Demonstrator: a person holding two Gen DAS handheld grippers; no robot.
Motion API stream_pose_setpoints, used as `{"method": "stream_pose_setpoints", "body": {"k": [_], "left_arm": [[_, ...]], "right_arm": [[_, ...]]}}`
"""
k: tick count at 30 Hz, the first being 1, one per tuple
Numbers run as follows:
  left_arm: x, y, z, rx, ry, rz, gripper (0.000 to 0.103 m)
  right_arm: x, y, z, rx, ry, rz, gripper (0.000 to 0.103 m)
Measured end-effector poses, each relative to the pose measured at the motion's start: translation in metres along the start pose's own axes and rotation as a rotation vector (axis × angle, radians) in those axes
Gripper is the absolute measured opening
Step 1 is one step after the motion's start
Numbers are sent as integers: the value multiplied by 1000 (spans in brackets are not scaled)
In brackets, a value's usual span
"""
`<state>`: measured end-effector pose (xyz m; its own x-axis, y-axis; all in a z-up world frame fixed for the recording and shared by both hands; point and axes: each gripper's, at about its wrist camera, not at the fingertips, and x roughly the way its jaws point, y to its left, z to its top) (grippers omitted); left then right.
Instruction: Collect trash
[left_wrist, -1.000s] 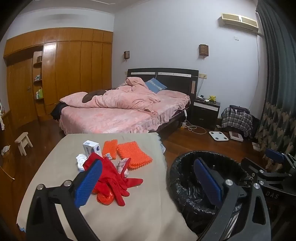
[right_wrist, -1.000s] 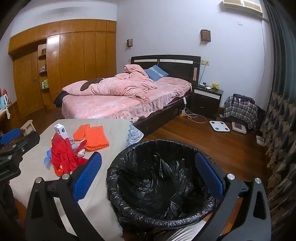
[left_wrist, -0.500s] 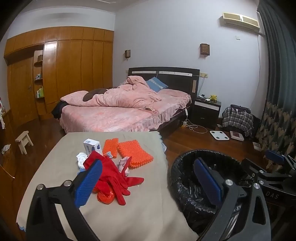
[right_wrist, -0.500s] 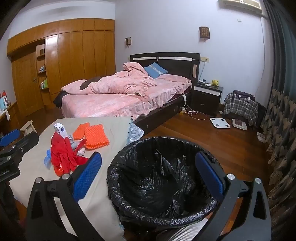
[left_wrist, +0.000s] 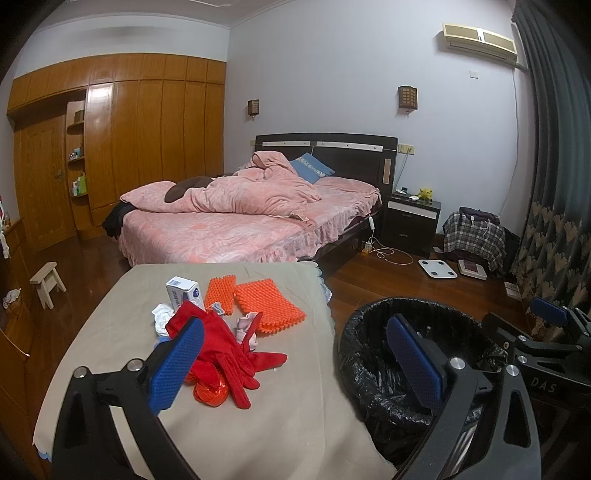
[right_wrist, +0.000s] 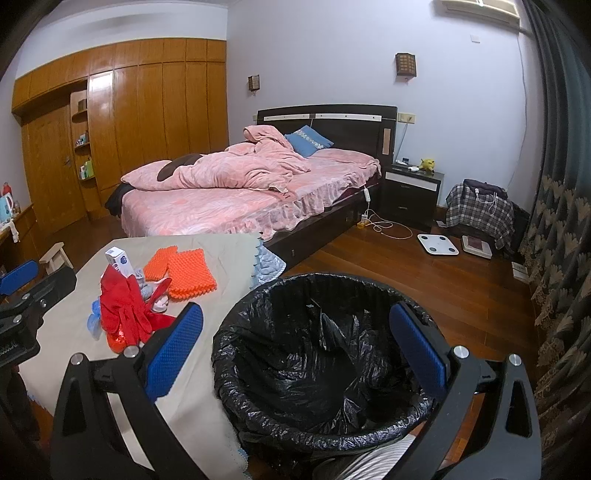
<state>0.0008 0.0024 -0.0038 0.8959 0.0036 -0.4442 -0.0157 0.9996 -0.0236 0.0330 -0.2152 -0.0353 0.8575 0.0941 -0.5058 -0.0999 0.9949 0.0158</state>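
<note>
Bedroom with a pink-covered bed (left_wrist: 236, 218) against the far wall and a dark wood floor; nearer me stands a counter (left_wrist: 280, 413) under a beige cloth. On that cloth lies a small heap of trash: red gloves (left_wrist: 221, 343) on top, a white and blue carton (left_wrist: 183, 291) just behind them, two orange bumpy mats (left_wrist: 269, 301) beside the carton, and pale crumpled bits under the gloves. A bin lined with a black bag (right_wrist: 321, 354) stands just off the counter's right edge. My left claw (left_wrist: 295, 362) hangs above the counter's near edge, jaws wide, holding nothing. My right claw (right_wrist: 295, 350) hangs over the bin, jaws wide, also holding nothing.
</note>
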Motion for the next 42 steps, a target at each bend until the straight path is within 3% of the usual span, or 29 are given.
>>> {"method": "stream_pose_setpoints", "body": {"k": [42], "left_arm": [[1,0,0,-1,0,0,97]], "right_arm": [[2,0,-2,2,2,1,98]]}}
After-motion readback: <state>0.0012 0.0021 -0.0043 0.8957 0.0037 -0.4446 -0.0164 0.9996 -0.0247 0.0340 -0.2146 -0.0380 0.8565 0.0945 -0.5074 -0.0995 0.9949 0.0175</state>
